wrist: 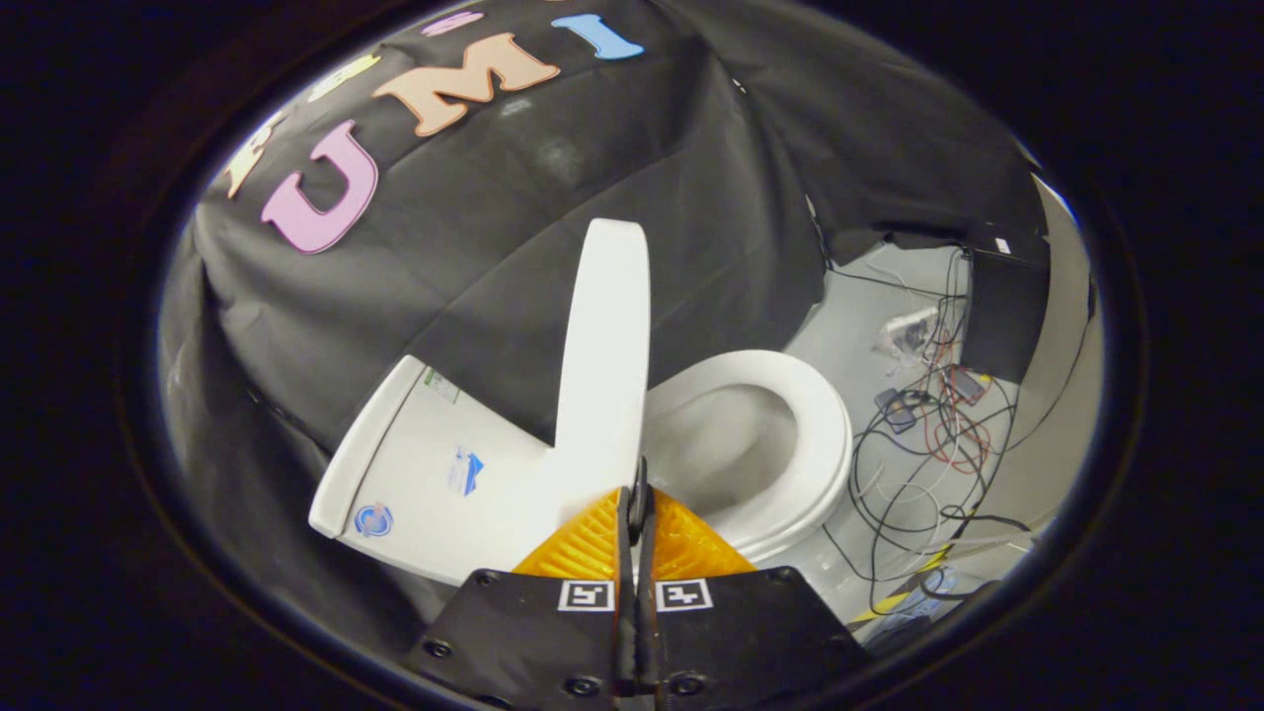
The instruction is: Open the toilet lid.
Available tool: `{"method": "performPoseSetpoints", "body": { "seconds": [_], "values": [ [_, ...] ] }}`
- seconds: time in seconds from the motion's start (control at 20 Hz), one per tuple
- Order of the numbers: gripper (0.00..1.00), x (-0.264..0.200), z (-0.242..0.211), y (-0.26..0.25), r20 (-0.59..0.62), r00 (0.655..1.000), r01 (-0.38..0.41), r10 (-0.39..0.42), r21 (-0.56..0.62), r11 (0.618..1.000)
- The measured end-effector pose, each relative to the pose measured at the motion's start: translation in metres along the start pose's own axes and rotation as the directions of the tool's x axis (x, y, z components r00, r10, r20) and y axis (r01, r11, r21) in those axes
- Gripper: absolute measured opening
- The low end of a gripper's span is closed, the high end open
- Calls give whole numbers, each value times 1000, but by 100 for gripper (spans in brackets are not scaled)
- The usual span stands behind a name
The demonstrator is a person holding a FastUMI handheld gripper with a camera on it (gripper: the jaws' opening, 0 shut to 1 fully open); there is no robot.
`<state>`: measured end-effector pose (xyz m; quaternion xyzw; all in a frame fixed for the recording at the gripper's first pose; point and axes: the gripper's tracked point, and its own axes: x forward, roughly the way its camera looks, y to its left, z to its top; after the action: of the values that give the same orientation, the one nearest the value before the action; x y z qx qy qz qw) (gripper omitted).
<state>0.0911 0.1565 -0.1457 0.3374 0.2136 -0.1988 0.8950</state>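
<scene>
My tongs (638,494) are pressed together against the raised toilet lid (604,355); beside it, the toilet bowl (731,444) looks empty.

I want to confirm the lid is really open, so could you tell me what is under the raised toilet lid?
The lid stands upright, exposing the white seat ring and bowl hollow. The bowl's bottom is shadowed. The gripper fingers are closed together at the lid's lower edge, hiding the hinge.
</scene>
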Motion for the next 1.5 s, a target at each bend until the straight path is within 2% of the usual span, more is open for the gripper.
{"method": "performPoseSetpoints", "body": {
  "seconds": [0.4,0.75,1.5],
  "values": [
    [1,-3,7,34,13,1000,21,-19,-131,991],
    [1,-10,11,64,36,999,7,0,-185,983],
    [1,-20,9,123,78,997,37,-15,-283,958]
  ]
}}
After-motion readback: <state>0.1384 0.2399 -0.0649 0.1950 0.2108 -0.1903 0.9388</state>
